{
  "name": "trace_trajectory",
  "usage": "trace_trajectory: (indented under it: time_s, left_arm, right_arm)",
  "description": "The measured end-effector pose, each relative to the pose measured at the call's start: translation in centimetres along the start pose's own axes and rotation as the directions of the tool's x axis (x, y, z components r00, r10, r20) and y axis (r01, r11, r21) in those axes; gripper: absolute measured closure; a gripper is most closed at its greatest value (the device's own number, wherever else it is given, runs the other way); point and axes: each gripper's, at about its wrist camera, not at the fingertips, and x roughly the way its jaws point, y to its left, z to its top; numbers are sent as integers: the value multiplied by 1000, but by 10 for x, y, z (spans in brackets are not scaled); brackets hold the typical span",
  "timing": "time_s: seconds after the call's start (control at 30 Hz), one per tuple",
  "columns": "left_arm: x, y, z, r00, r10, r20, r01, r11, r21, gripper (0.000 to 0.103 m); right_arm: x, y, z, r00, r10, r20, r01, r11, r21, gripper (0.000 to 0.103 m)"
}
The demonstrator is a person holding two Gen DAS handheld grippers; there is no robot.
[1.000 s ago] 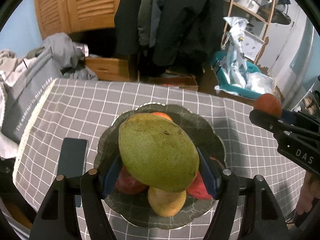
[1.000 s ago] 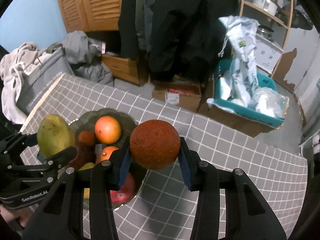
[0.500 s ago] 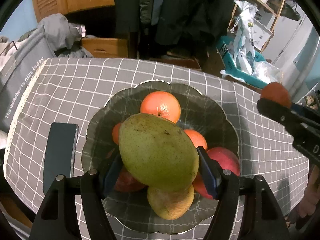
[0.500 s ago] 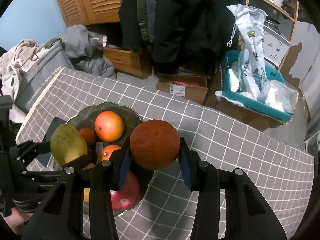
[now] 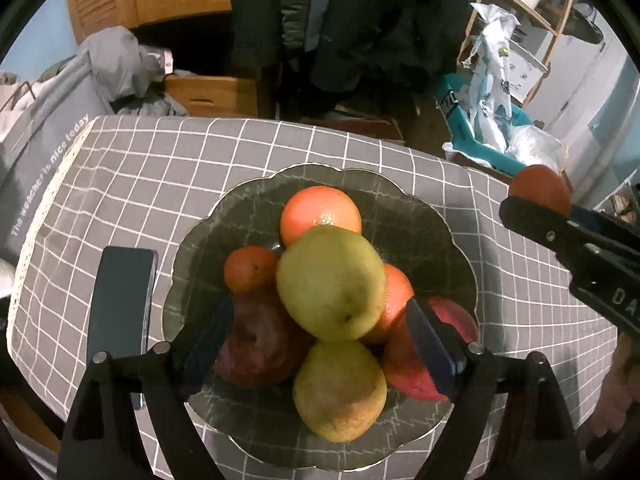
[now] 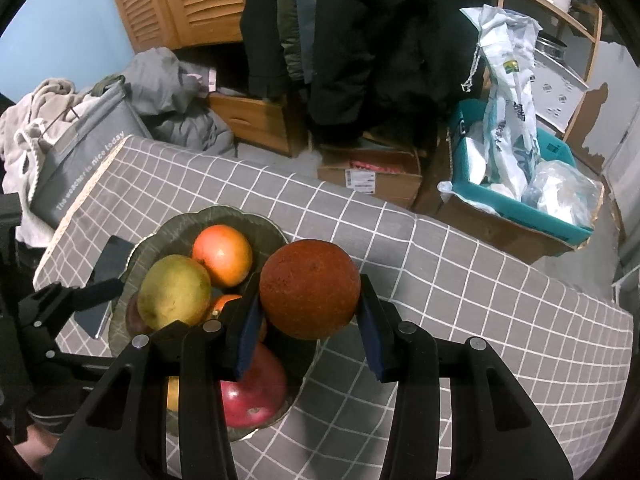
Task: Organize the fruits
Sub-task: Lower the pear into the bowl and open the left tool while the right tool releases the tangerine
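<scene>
Already, a mango (image 5: pixel 330 284) is piled in the bowl (image 5: pixel 452 240), the left gripper (image 5: pixel 320 336) spread wide. One orange (image 6: pixel 310 288) is left, pinched by the right gripper (image 6: pixel 308 320).

One glass plate (image 5: pixel 432 216) holds seven fruits: two green mangoes (image 5: pixel 330 282), one large orange (image 5: pixel 320 213), two small oranges (image 5: pixel 249 268) and two red apples (image 5: pixel 256 348). One brown orange (image 6: pixel 310 289) sits centre frame. One phone (image 5: pixel 120 304) lies left of the plate.
</scene>
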Motion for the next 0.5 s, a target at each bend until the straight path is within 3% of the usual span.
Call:
trace_trajectory:
  time_s: [0.5]
  left_arm:
    - [-26, 32, -1, 995, 83, 55, -79, 994, -76, 14]
  right_arm:
    - [46, 18, -6, 995, 30, -91, -36, 998, -59, 60]
